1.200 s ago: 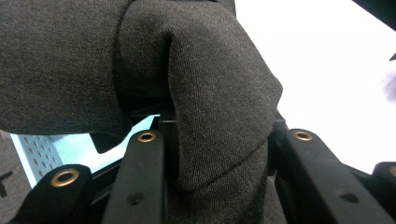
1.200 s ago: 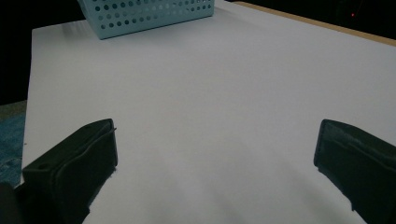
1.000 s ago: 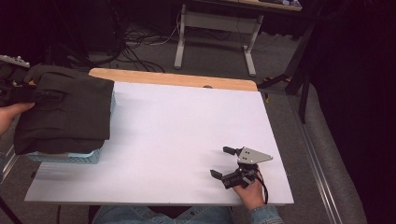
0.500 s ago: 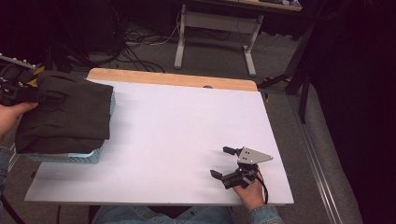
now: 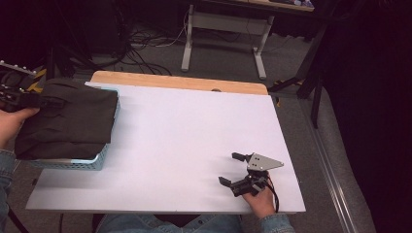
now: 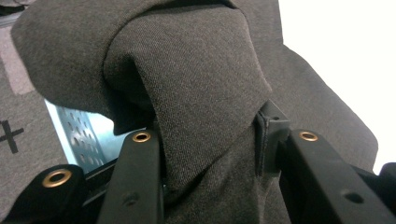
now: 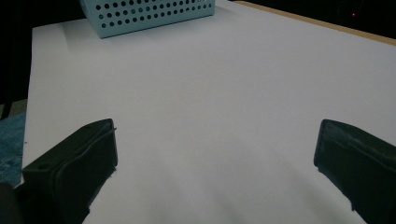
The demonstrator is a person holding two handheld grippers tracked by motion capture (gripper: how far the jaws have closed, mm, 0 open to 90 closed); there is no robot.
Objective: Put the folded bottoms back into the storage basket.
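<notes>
Folded dark grey garment point(image 5: 68, 121), lying atop the pale blue perforated basket point(image 5: 99, 162) at the desk's point(image 5: 194, 126) left edge. My left tool point(image 6: 210, 154) is clamped on a fold of its cloth (jaws pinching the bunched fabric). My right tool point(image 5: 235, 170) rests on the desk near its front edge, jaws wide apart, holding nothing.

A dark grey-brown cloth point(image 5: 68, 121) fills a pale blue perforated basket point(image 5: 92, 162) on the white desk point(image 5: 184, 131) with its tan wooden edge.
</notes>
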